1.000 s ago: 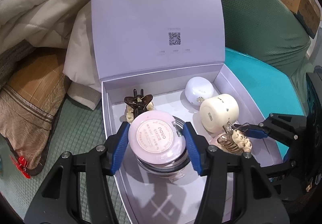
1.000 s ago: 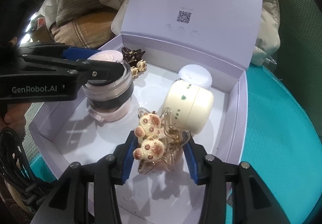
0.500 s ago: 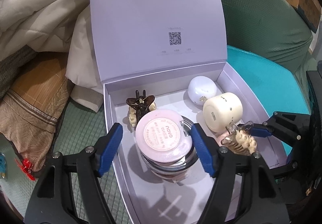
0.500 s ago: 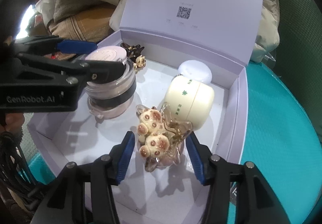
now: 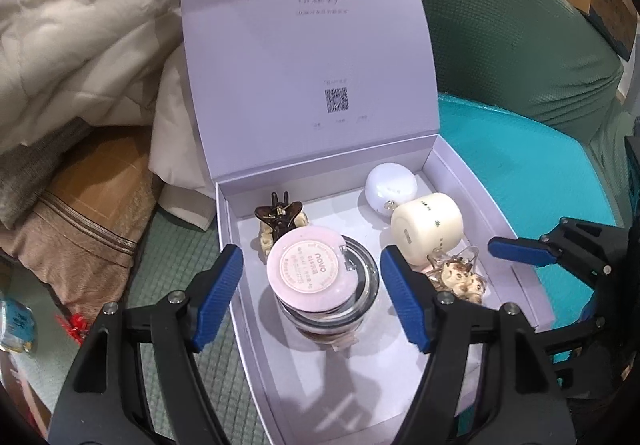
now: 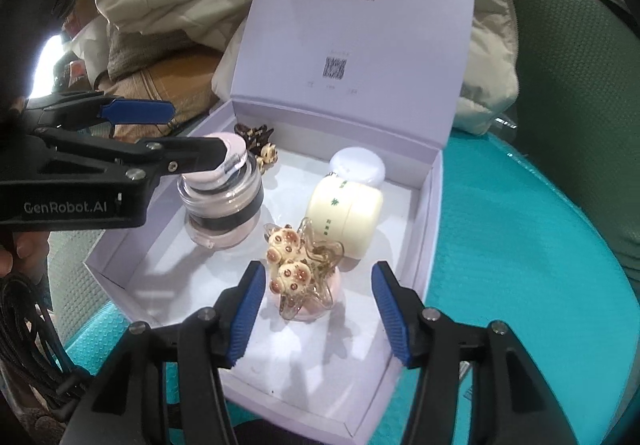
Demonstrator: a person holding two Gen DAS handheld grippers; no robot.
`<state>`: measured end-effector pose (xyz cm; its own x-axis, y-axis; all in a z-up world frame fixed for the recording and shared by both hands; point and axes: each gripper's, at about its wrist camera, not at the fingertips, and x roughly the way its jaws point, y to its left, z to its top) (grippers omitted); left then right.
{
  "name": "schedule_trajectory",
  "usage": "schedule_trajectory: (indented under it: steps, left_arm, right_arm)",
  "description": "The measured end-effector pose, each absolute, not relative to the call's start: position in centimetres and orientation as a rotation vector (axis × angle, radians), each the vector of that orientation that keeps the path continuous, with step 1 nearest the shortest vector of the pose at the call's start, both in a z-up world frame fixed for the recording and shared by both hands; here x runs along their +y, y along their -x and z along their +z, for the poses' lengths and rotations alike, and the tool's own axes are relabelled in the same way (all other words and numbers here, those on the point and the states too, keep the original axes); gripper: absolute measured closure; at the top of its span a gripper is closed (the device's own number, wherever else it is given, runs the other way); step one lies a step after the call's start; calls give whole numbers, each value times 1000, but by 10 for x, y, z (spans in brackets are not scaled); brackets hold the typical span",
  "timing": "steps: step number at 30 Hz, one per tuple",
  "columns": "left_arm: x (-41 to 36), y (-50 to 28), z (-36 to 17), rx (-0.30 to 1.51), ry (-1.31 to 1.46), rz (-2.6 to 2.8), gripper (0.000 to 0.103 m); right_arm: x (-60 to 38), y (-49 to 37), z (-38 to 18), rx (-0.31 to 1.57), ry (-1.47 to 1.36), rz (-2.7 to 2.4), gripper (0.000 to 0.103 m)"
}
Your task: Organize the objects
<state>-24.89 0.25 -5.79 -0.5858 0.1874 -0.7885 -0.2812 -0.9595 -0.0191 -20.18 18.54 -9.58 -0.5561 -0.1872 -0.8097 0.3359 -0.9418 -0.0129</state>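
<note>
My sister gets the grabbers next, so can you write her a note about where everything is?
Left gripper: jaws opening, pads clear of the pink-lidded jar standing between them.
Right gripper: jaws open, pads clear of the paw-print hair clip, which rests on a small pink pot.
All in the lavender box, lid up: the jar front left, dark hair clip behind it, cream jar on its side, white round compact at the back.
Done: these items are in the box, both released.
Left: check for leftovers outside; whether to close the lid is unclear.

In the open lilac box (image 6: 424, 213) stand a pink-lidded jar (image 5: 316, 277), a tipped cream jar (image 5: 428, 223), and a paw-print hair claw (image 6: 300, 265).
</note>
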Motion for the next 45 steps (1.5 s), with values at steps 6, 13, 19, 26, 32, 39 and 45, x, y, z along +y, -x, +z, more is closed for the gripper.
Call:
schedule_trajectory:
  steps: [6, 13, 19, 26, 32, 39, 45]
  left_arm:
    - [8, 241, -44, 164, 1233, 2606, 26]
    - [0, 223, -19, 115, 1197, 2637, 17]
    - [-3, 205, -1, 113, 1151, 2680, 14]
    - [-10, 178, 17, 108, 1086, 2723, 9]
    - [-17, 153, 27, 81, 1070, 2744, 7]
    - [-17, 123, 31, 106, 1093, 2752, 7]
    - [-18, 93, 31, 93, 1094, 2768, 7]
  right_arm:
    - [191, 194, -75, 232, -1248, -2604, 37]
    - [195, 181, -51, 243, -1199, -2671, 28]
    - [197, 167, -36, 243, -1168, -2696, 25]
    - [204, 150, -19, 190, -1131, -2741, 17]
    - [207, 129, -5, 177, -1109, -2764, 13]
    - [206, 99, 3, 188, -1116, -2775, 11]
    - [202, 69, 3, 193, -1120, -2767, 11]
